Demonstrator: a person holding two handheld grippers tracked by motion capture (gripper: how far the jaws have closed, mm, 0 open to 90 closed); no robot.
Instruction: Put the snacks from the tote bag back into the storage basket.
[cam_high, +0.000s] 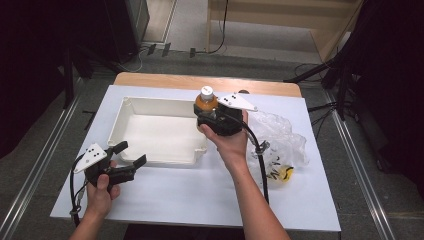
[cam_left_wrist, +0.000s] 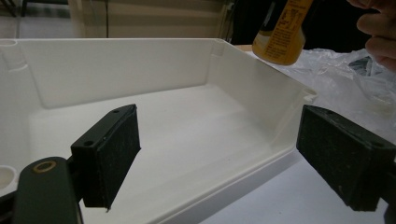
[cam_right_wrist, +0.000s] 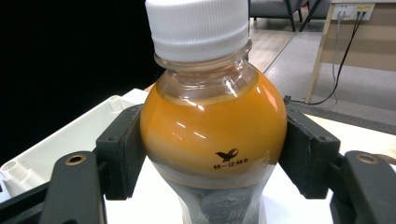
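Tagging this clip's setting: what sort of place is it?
Probably a lab or studio recording bay: a white-covered table ringed by black curtains, floor cables, and a staged white tray and juice bottle.

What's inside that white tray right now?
Nothing: the white tray has a bare floor. The orange bottle hangs over its right corner, clamped in the right gripper; that corner's floor is hidden.

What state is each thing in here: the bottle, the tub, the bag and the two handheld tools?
Orange-drink plastic bottle: upright, white cap on, gripped and held up at the tub's right edge.
White rectangular plastic tub: open-topped, empty.
Clear crumpled plastic bag: lying on the table.
Right gripper: fingers shut on the bottle.
Left gripper: fingers open, holding nothing, near the tub's front edge.
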